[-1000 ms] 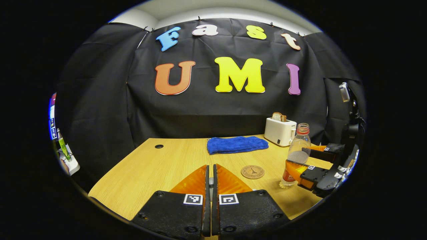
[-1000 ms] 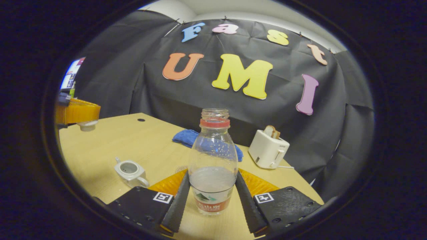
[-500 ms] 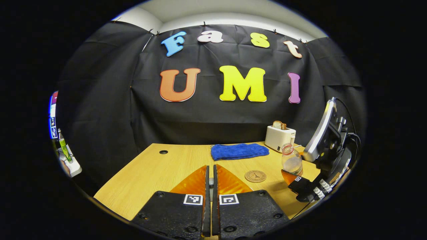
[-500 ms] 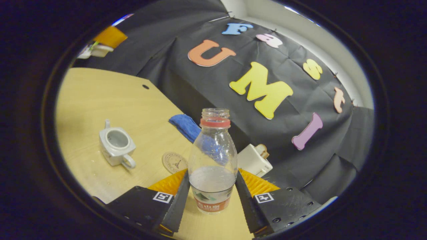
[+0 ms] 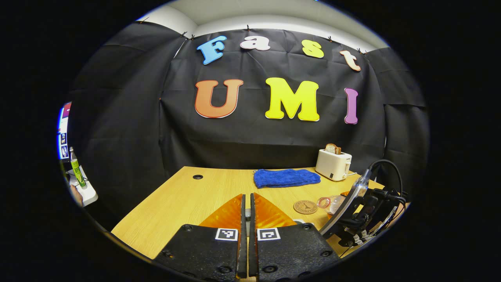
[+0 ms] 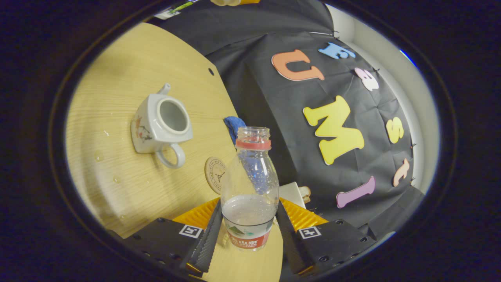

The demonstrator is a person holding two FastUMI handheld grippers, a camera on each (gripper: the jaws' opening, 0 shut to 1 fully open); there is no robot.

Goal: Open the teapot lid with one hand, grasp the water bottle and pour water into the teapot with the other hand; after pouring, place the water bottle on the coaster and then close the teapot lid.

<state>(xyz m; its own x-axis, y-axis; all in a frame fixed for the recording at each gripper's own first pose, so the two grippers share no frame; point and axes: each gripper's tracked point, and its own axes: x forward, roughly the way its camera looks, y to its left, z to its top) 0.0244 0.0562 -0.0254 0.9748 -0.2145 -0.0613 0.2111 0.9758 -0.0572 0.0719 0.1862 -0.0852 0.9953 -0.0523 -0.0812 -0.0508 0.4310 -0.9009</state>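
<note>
Right hand-held gripper (image 6: 245, 231) tipped sideways — clamping water bottle (image 6: 250, 188)

No text can be made out; the water bottle (image 6: 249, 188) label is too blurred.

Your right gripper (image 6: 249, 231): both fingers press the sides of the water bottle (image 6: 249, 188).
Bottle: uncapped, partly filled, mouth pointing away from your fingers.
Teapot (image 6: 160, 125): lid off, opening bare, well beyond your left finger, handle towards you.
Coaster (image 6: 213, 175): flat on the table (image 6: 117, 98), just past your left fingertip, between teapot and bottle.
Blue cloth (image 6: 233, 126): behind the bottle neck.
</note>
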